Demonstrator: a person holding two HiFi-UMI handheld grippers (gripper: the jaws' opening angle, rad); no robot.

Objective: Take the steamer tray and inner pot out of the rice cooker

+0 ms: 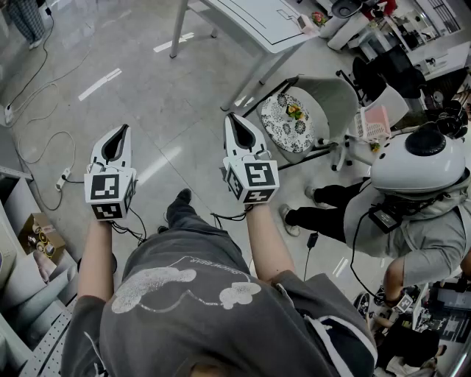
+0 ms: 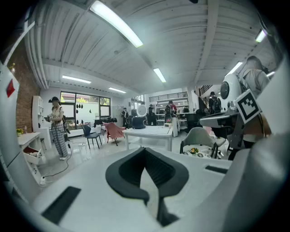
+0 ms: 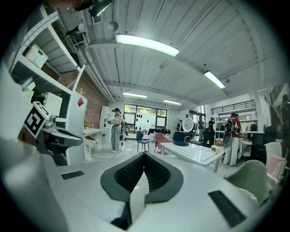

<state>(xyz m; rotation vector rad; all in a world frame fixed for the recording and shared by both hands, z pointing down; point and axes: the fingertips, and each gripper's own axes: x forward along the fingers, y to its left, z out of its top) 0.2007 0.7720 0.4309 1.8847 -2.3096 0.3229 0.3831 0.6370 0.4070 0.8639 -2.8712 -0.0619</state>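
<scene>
I hold both grippers out level over the bare floor, and neither one has anything in it. In the head view my left gripper [image 1: 120, 131] is shut, its jaws pressed together. My right gripper [image 1: 234, 118] is shut too. The left gripper view shows its closed tips [image 2: 145, 149] pointing into the room, and the right gripper view shows its closed tips [image 3: 144, 155] likewise. Far ahead, a dark blue rounded appliance [image 3: 181, 138] stands on a white table [image 3: 199, 152]. It may be the rice cooker, but it is too small to tell. No steamer tray or inner pot shows.
A white table [image 1: 250, 22] stands ahead, with a grey chair holding a patterned cushion [image 1: 291, 118] to its right. A person in a white helmet [image 1: 419, 162] crouches at the right. Cables and a power strip [image 1: 62, 178] lie on the floor at the left. Another person [image 3: 117, 129] stands farther off.
</scene>
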